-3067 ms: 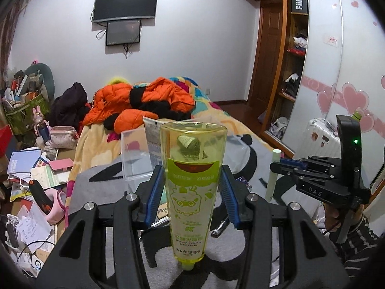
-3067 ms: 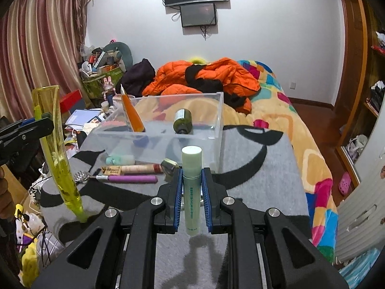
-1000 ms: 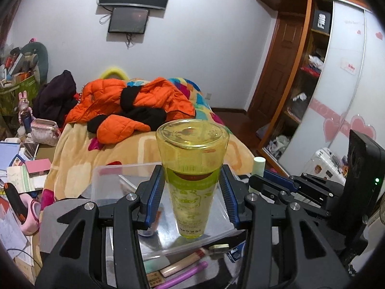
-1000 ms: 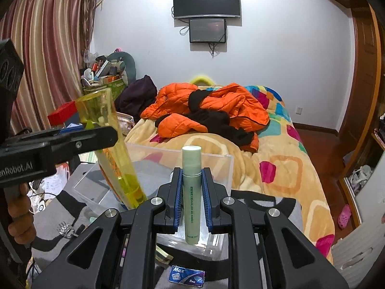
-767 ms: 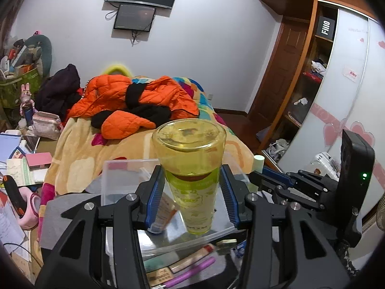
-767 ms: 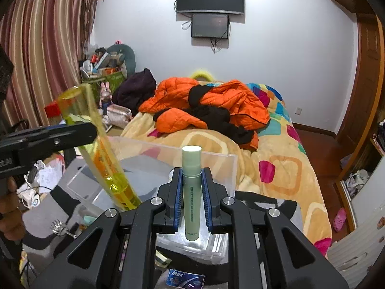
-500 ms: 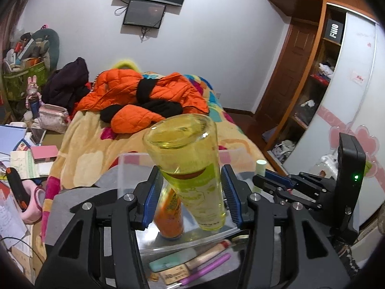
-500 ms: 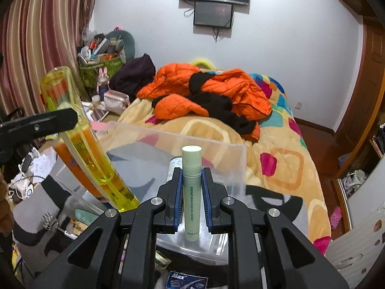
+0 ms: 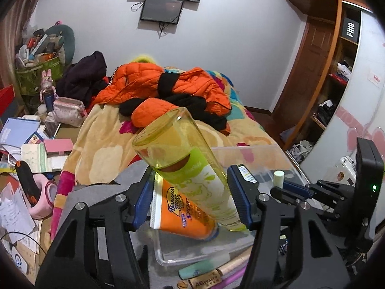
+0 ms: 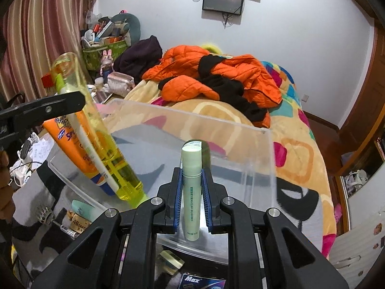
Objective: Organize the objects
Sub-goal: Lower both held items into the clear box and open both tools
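While its jaws are opening, the left gripper lets the tall yellow transparent plastic bottle between them tip toward eleven o'clock against the orange sunscreen tube, both standing in the clear plastic bin. Clamped on the pale green cylindrical tube, the right gripper hangs over the bin's near wall, likely to drop it inside at twelve o'clock.

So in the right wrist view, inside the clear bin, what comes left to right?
Orange sunscreen tube → yellow bottle, its foot in the clear bin → green tube gripped by the right gripper.
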Tool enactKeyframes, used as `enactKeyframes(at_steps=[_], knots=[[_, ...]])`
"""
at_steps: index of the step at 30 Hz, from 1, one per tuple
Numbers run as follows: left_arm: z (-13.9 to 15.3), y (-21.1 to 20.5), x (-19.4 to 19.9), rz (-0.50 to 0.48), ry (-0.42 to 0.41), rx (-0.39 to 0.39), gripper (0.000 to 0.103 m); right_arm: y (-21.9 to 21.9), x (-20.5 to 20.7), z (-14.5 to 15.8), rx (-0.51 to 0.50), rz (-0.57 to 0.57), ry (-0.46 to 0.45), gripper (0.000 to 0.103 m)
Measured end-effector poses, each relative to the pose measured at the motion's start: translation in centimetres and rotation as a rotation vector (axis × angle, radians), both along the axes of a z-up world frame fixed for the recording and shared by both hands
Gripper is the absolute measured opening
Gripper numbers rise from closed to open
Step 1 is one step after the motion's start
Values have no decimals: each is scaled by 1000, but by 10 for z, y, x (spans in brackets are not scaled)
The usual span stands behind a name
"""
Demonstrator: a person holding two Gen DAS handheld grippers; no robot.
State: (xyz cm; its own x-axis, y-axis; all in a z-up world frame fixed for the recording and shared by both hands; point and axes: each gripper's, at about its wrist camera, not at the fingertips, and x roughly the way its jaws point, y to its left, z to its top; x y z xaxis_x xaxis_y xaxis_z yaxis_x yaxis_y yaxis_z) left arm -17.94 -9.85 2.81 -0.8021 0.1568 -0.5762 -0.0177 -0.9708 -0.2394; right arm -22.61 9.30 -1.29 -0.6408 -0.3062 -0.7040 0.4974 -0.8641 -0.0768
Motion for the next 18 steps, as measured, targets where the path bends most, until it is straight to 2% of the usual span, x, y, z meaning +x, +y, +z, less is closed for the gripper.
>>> enactKeyframes(at_steps=[1, 3, 5, 9, 13, 18], knots=[[-1, -1, -2, 8, -5, -5, 61, -1, 1, -1, 1, 3, -3, 14], [-7, 2, -8, 20, -32, -62, 55, -4, 2, -3, 1, 9, -10, 14], [-15, 10, -12, 19, -53, -119, 55, -5, 2, -5, -6, 18, -21, 14], [-28, 25, -15, -18, -77, -169, 54, -8, 3, -8, -7, 23, -21, 14], [-29, 24, -12, -34, -78, -126, 54, -8, 2, -8, -22, 38, -37, 15], [-19, 24, -3, -33, -61, -116, 54, -9, 2, -9, -34, 50, -47, 16]])
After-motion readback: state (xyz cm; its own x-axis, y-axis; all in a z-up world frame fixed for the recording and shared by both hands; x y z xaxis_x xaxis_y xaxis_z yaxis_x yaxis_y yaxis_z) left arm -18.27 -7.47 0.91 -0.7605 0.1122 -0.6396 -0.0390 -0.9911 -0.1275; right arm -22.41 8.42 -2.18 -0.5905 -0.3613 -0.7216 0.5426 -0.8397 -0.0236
